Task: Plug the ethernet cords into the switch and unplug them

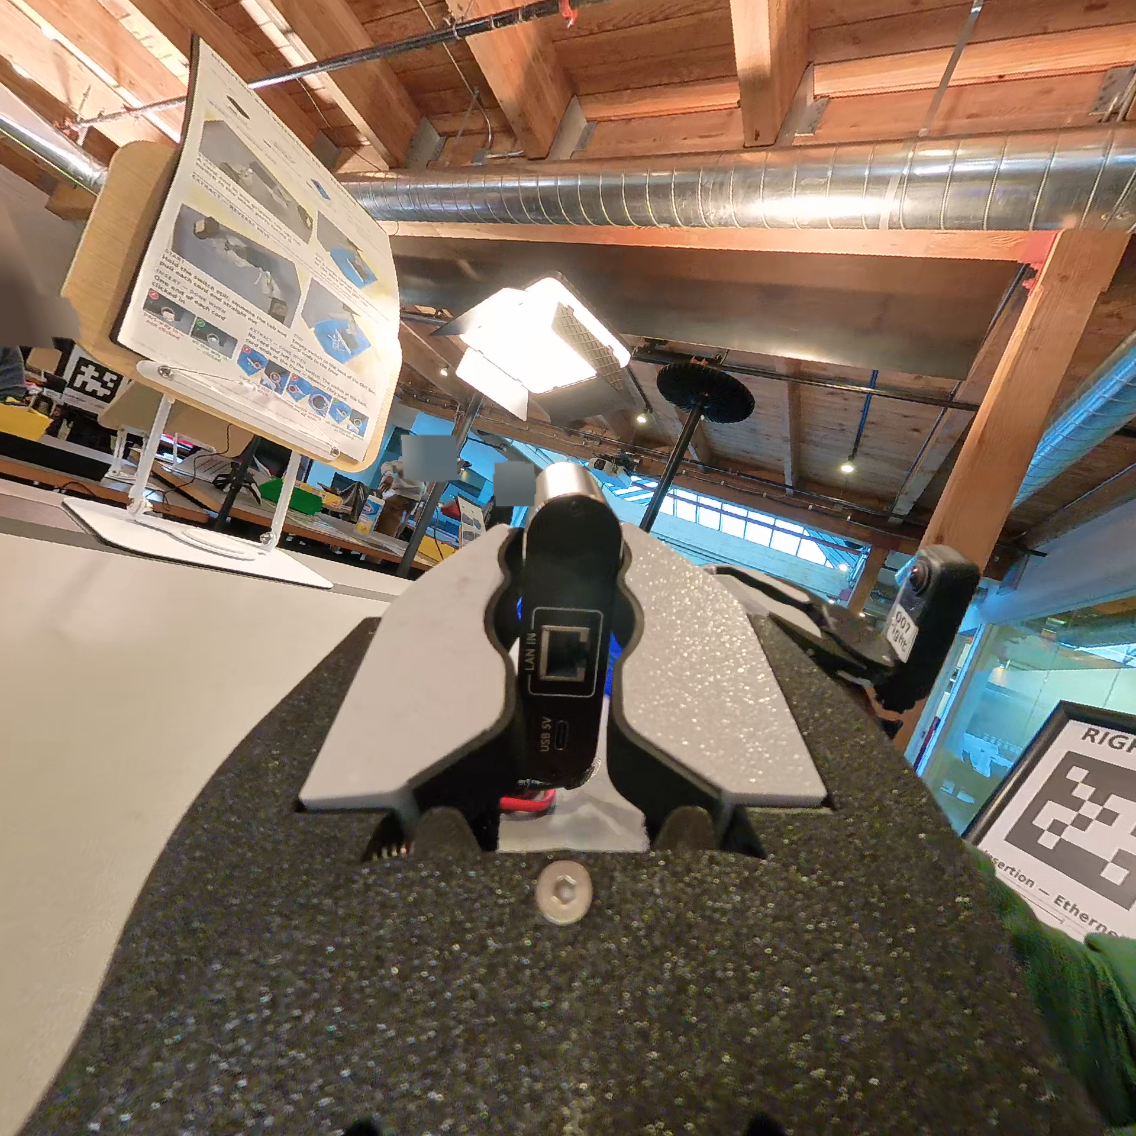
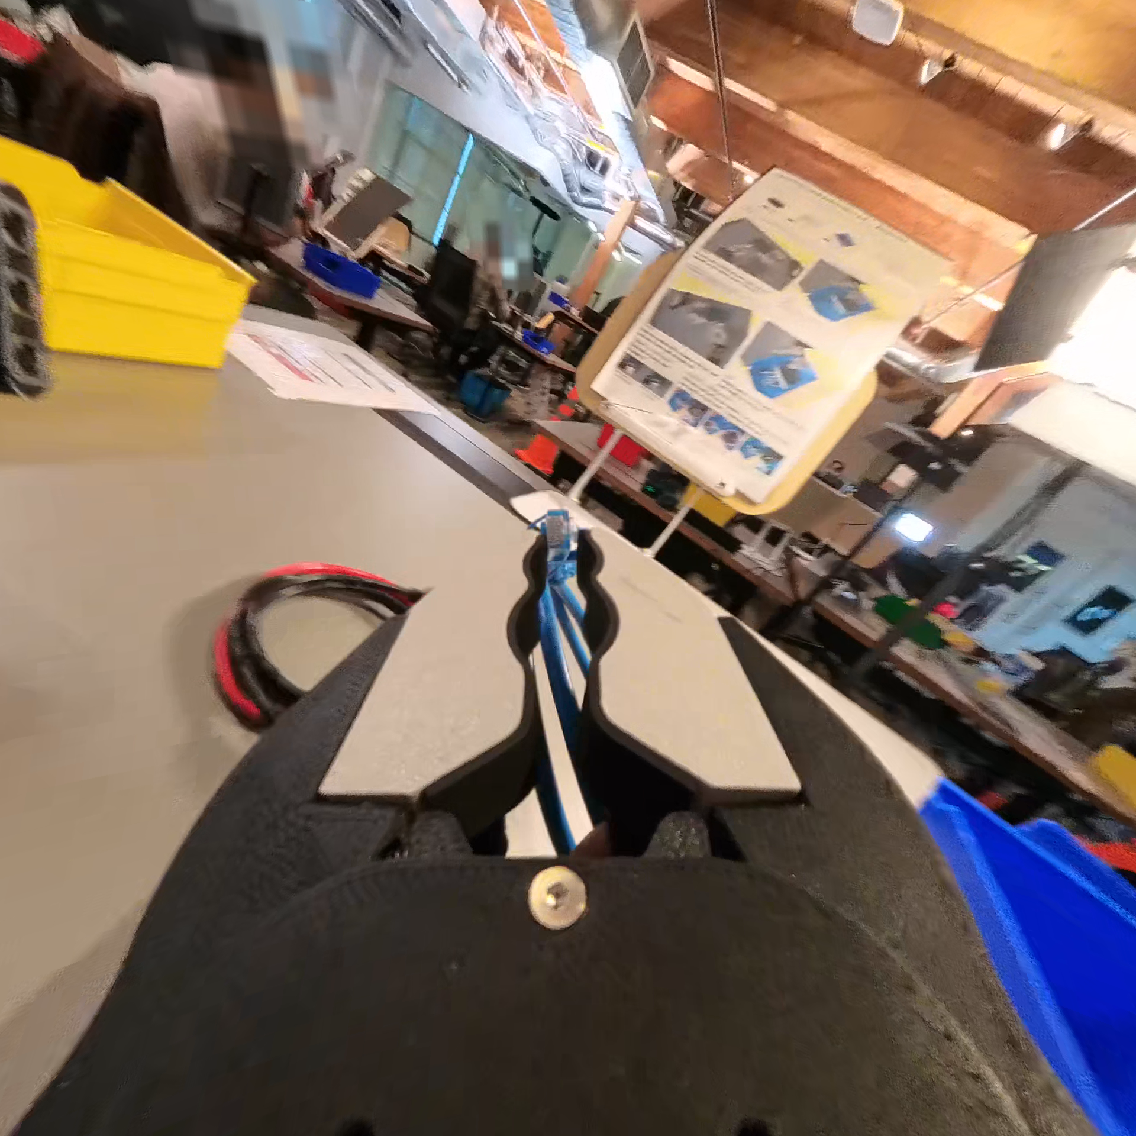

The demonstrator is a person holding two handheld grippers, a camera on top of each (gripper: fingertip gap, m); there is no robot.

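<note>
My left gripper [image 1: 568,553] is shut on the black switch [image 1: 565,651] and holds it upright above the grey table, its empty network port and a small USB port facing the camera. A bit of red cord [image 1: 533,804] shows under it. My right gripper [image 2: 562,544] is shut on a blue ethernet cord [image 2: 556,639]; its clear plug [image 2: 558,533] sticks out past the fingertips, and the cord runs back between the fingers. Red and black cords [image 2: 246,651] lie looped on the table to the left of the right gripper. The right gripper also shows far right in the left wrist view [image 1: 860,627].
An instruction sheet on a white stand [image 1: 258,295] stands at the table's far side, also in the right wrist view [image 2: 762,332]. Yellow bins [image 2: 123,276] and a paper sheet [image 2: 326,369] sit far left. A blue bin [image 2: 1045,922] is at the right. A marker card [image 1: 1069,824] stands right. My right fingertips sit around 25 centimeters from my left ones.
</note>
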